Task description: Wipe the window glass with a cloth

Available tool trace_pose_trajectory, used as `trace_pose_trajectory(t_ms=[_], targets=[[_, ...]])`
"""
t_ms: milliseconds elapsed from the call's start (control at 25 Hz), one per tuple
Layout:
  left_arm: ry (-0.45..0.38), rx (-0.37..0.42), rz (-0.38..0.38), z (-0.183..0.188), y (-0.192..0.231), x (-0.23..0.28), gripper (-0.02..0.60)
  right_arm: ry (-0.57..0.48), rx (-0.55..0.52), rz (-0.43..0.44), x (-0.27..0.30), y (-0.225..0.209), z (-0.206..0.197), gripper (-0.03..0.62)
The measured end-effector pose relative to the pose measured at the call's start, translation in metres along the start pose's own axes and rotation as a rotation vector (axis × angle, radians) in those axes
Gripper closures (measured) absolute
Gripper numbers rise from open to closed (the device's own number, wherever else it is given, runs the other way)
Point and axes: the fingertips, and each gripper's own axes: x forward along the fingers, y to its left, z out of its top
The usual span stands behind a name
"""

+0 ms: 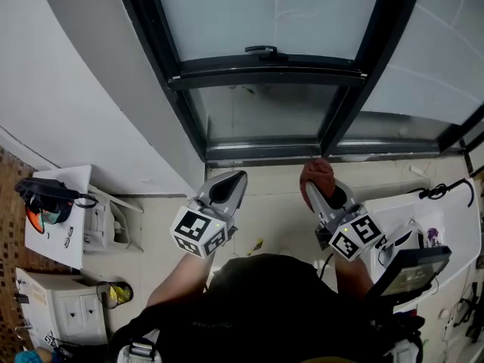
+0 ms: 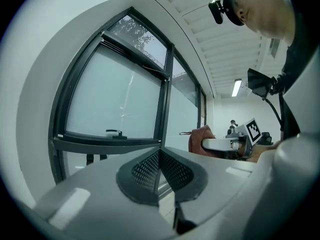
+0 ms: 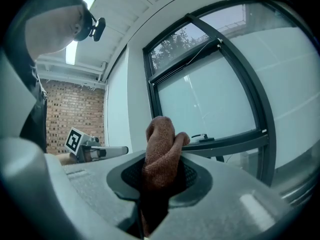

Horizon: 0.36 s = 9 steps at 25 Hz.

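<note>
A dark-framed window with frosted glass (image 1: 265,13) stands ahead; a black handle (image 1: 262,51) sits on its middle bar. My right gripper (image 1: 319,187) is shut on a reddish-brown cloth (image 1: 317,175), bunched and sticking up past the jaws in the right gripper view (image 3: 161,149). It hangs short of the lower frame, apart from the glass. My left gripper (image 1: 231,184) is level with it to the left, shut with nothing between its jaws (image 2: 159,170). The cloth (image 2: 201,138) shows at the right in the left gripper view.
A white wall (image 1: 83,74) runs down the left of the window. White cabinets (image 1: 59,218) with goggles on top stand at lower left. A white table (image 1: 446,218) with a cable and a dark screen (image 1: 408,271) is at lower right.
</note>
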Motion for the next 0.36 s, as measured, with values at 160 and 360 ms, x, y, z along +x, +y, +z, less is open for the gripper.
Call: trace_pose_trajectory(t_ms=[160, 360], targets=[[0.0, 0.001, -0.012, 0.0, -0.003, -0.0013, 0.565, 0.003, -0.004, -0.007, -0.0021, 0.0023, -0.0012, 0.514], [0.004, 0.004, -0.014, -0.0013, -0.0004, -0.0057, 0.565, 0.011, -0.006, -0.004, 0.0003, 0.0082, -0.0054, 0.514]])
